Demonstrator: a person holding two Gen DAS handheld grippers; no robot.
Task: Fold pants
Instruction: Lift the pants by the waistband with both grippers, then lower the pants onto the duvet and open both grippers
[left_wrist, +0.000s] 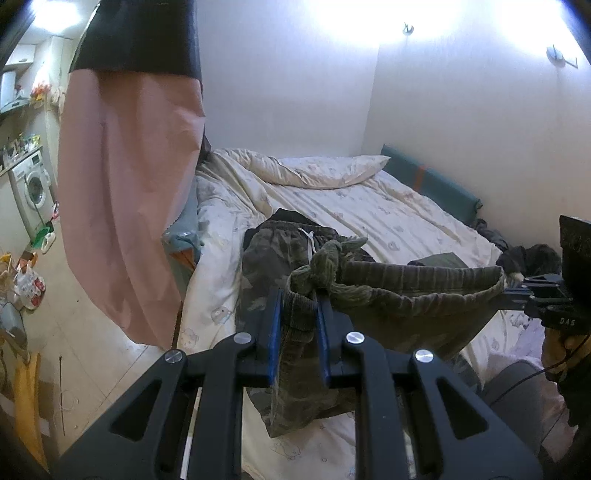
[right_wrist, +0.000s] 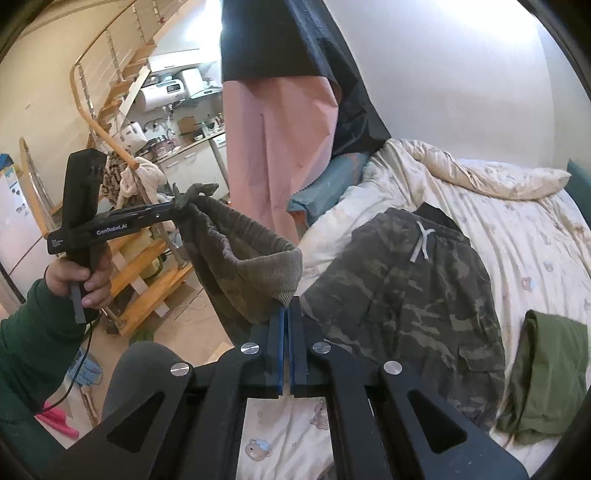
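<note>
Both pairs of jaws are clamped on cloth: the left gripper pinches one end of the waistband of the olive corduroy pants, just below the knotted drawstring, and the right gripper is nearly closed on the waistband's other end. Stretched between the two grippers, the waistband hangs in the air above the bed, the legs drooping below it. Under the held pair lies one pair of camouflage pants spread flat on the cream quilt, its single white drawstring showing. Beside it rests one folded green garment. Farther back sit one rumpled pillow and one teal headboard cushion. At the bedside hangs one pink curtain, and beyond it stands one washing machine.
</note>
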